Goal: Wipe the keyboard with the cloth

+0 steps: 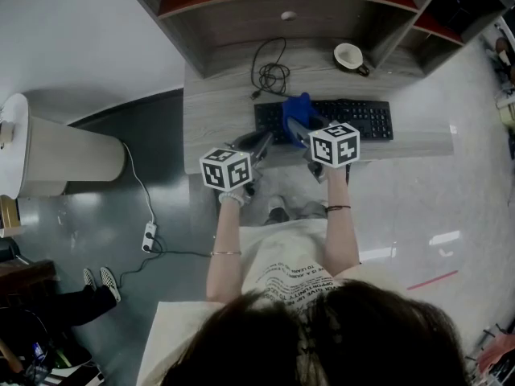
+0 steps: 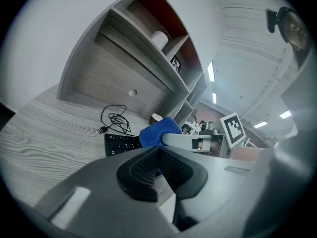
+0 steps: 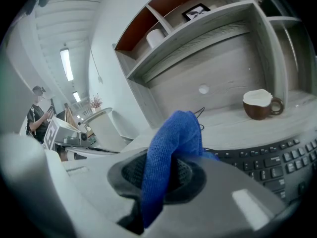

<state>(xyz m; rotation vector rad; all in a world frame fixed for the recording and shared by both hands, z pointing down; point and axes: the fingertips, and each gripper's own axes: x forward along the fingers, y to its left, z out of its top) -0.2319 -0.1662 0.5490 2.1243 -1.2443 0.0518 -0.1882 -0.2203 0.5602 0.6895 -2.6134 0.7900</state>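
A black keyboard (image 1: 346,119) lies on the grey wooden desk (image 1: 217,111). A blue cloth (image 1: 298,109) hangs over the keyboard's left end, and my right gripper (image 1: 296,127) is shut on it. In the right gripper view the cloth (image 3: 171,152) rises out of the closed jaws, with the keys (image 3: 267,162) to its right. My left gripper (image 1: 261,141) hovers over the desk just left of the keyboard, shut and holding nothing. The left gripper view shows its pads (image 2: 148,170) pressed together, with the cloth (image 2: 158,132) and the keyboard (image 2: 121,144) beyond them.
A coiled black cable (image 1: 269,75) lies behind the keyboard. A brown cup (image 1: 350,56) stands at the back right, under the shelf unit (image 1: 282,6). A white bin (image 1: 64,159) and a power strip (image 1: 149,236) are on the floor to the left.
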